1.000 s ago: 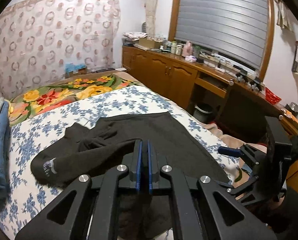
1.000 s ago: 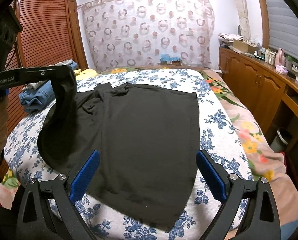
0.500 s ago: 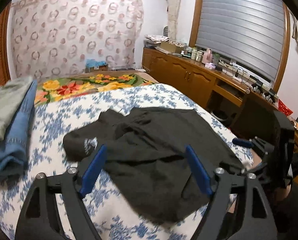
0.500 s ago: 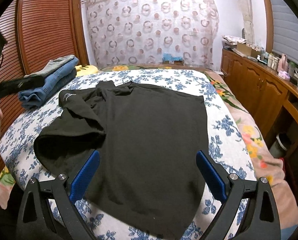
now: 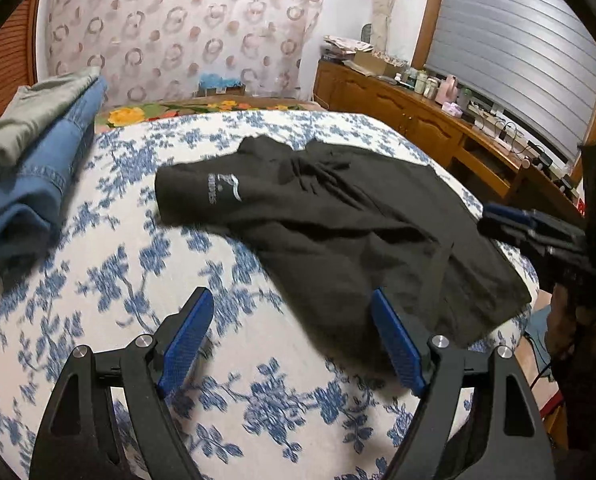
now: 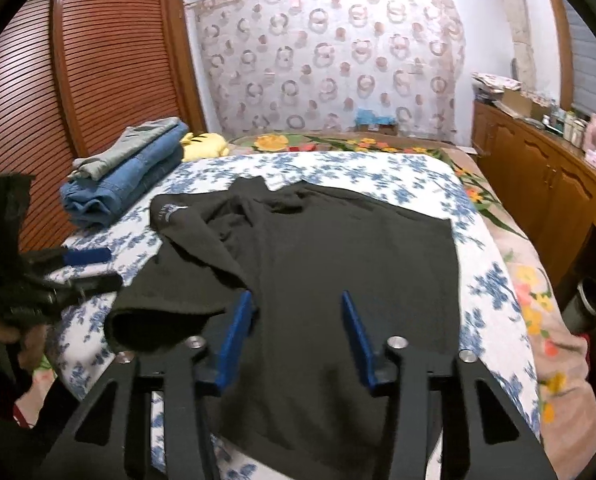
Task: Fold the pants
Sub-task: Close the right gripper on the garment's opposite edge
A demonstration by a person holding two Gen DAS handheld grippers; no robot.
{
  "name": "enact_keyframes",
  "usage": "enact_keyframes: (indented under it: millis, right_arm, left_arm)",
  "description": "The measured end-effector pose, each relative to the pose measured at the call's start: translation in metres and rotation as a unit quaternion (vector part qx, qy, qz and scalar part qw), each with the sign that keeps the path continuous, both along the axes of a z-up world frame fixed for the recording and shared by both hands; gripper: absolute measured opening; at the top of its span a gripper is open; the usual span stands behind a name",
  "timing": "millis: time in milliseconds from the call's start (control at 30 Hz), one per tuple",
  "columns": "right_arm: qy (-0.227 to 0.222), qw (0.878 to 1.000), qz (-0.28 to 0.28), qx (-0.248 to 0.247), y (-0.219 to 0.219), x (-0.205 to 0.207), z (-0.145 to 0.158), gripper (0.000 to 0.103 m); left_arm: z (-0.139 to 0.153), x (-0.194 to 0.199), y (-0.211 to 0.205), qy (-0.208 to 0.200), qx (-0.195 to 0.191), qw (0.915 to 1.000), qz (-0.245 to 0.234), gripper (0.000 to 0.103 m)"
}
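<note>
Black pants [image 6: 337,264] lie on the blue-flowered bedspread [image 6: 377,168], with one leg folded over loosely and a white logo showing on top; they also show in the left wrist view [image 5: 337,232]. My left gripper [image 5: 294,344] is open and empty, above the bedspread beside the pants' near left edge; it also shows in the right wrist view [image 6: 78,268]. My right gripper [image 6: 296,340] is open and empty, low over the pants' near end; it also shows in the left wrist view [image 5: 537,228].
A stack of folded jeans and grey clothes [image 6: 126,172] lies at the bed's far left, with a yellow plush [image 6: 206,144] beside it. A wooden cabinet [image 6: 545,184] with bottles runs along the right. A louvred wooden door [image 6: 78,100] stands at the left.
My left gripper let go of the black pant leg, opened and moved back and left. The leg now lies folded over the pants. My right gripper narrowed somewhat and stays open.
</note>
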State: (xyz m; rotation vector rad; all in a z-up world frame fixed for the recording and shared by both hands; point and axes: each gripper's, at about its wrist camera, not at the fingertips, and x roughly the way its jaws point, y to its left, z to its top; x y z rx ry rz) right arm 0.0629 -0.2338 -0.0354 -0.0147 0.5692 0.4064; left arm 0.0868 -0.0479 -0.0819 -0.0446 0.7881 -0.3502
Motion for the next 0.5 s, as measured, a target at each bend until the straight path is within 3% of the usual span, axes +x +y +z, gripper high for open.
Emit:
enact_keyframes:
  millis: [167,333,500]
  right_arm:
    - [0.004,1.0,0.022,-0.004,0.012,0.01,0.002,0.041]
    - [0.04,0.998,0.047,-0.009,0.019,0.017,-0.014,0.033]
    - [0.07,0.996,0.053,-0.013,0.019,0.023,-0.029,0.032]
  left_arm:
    - [-0.007,-0.006,-0.007,0.005,0.012,0.9999,-0.006,0.082]
    - [-0.015,-0.009,-0.004,0.02,0.005,0.9998,-0.004,0.082]
    - [-0.016,-0.012,-0.003,0.012,0.006,0.9999,-0.004,0.082]
